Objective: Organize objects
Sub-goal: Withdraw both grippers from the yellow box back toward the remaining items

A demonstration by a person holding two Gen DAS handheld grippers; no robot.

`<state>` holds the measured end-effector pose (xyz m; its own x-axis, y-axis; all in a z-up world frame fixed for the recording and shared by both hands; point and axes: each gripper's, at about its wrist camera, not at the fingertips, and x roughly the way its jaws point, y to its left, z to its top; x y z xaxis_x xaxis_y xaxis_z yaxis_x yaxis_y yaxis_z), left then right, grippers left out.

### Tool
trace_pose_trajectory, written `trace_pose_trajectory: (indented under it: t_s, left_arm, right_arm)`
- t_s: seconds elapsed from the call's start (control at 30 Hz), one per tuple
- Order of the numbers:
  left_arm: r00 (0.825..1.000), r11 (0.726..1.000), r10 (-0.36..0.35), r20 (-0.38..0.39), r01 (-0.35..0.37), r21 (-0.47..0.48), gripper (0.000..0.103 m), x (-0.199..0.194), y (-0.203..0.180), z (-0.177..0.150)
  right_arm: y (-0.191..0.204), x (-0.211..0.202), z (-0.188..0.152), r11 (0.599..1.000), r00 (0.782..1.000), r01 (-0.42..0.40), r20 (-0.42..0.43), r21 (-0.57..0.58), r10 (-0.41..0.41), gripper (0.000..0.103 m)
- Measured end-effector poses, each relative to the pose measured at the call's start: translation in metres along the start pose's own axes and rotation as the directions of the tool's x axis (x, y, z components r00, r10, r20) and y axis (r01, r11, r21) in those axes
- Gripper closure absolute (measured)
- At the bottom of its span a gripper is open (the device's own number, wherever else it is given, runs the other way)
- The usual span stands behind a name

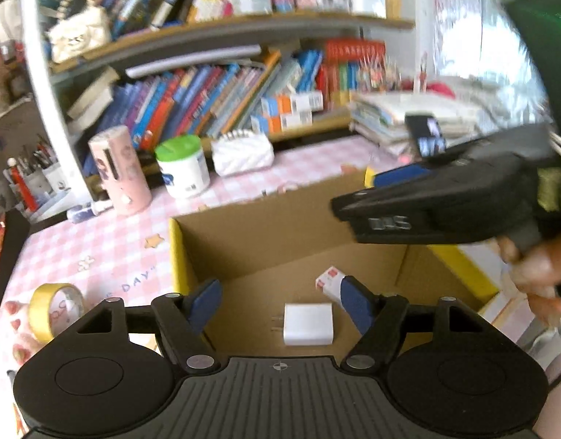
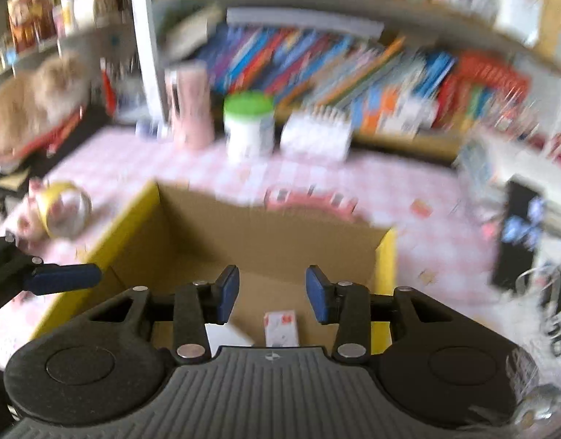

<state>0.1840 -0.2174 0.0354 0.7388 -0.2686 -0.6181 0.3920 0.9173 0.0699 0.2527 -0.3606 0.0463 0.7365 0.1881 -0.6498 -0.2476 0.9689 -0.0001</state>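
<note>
Both tools gape empty, left tool, right tool, red-white carton half hidden, right view blurred

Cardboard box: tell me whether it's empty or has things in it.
Not empty. The cardboard box is open-topped, and a white charger and a small red-and-white carton lie on its floor.
</note>
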Motion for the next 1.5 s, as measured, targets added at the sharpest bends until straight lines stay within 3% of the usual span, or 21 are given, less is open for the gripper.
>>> trace_pose_trajectory:
  t_s: [0.17, 0.23, 0.37, 0.57, 0.77, 0.97, 1.2, 1.5]
  left_arm:
    - [0.998, 0.998, 0.015, 0.057, -0.011, -0.056, 0.027, -0.032, 0.014, -0.011]
    - [0.997, 0.997, 0.033, 0.071, -0.028, -0.078, 0.025, -0.043, 0.021, -0.020]
    - [0.993, 0.992, 0.082, 0.087, -0.073, -0.107, 0.022, -0.062, 0.034, -0.040]
    - [0.990, 0.980, 0.132, 0.055, -0.122, -0.157, 0.017, -0.088, 0.056, -0.083]
    - [0.982, 0.965, 0.187, -0.034, -0.190, -0.180, 0.012, -0.105, 0.073, -0.126]
    - [0.972, 0.953, 0.208, -0.104, -0.226, -0.201, 0.009, -0.124, 0.088, -0.161]
    - [0.961, 0.939, 0.235, -0.147, -0.263, -0.222, 0.008, -0.153, 0.107, -0.193]
    - [0.947, 0.909, 0.279, -0.161, -0.315, -0.274, 0.008, -0.185, 0.142, -0.219]
  right_arm:
    - [0.013, -0.055, -0.014, 0.996, 0.985, 0.073, 0.151, 0.042, -0.079, 0.057]
    - [0.016, -0.071, -0.022, 0.992, 0.975, 0.109, 0.184, 0.071, -0.120, 0.047]
    - [0.032, -0.099, -0.047, 0.975, 0.949, 0.189, 0.233, 0.120, -0.213, 0.041]
    - [0.058, -0.117, -0.087, 0.949, 0.929, 0.259, 0.222, 0.179, -0.295, 0.035]
    - [0.091, -0.117, -0.126, 0.923, 0.935, 0.297, 0.121, 0.245, -0.333, 0.029]
    - [0.134, -0.106, -0.153, 0.930, 0.952, 0.298, 0.001, 0.217, -0.305, 0.024]
    - [0.189, -0.109, -0.169, 0.966, 0.976, 0.217, -0.018, 0.144, -0.216, 0.022]
    - [0.241, -0.108, -0.174, 0.986, 0.992, 0.126, -0.039, 0.107, -0.123, 0.021]
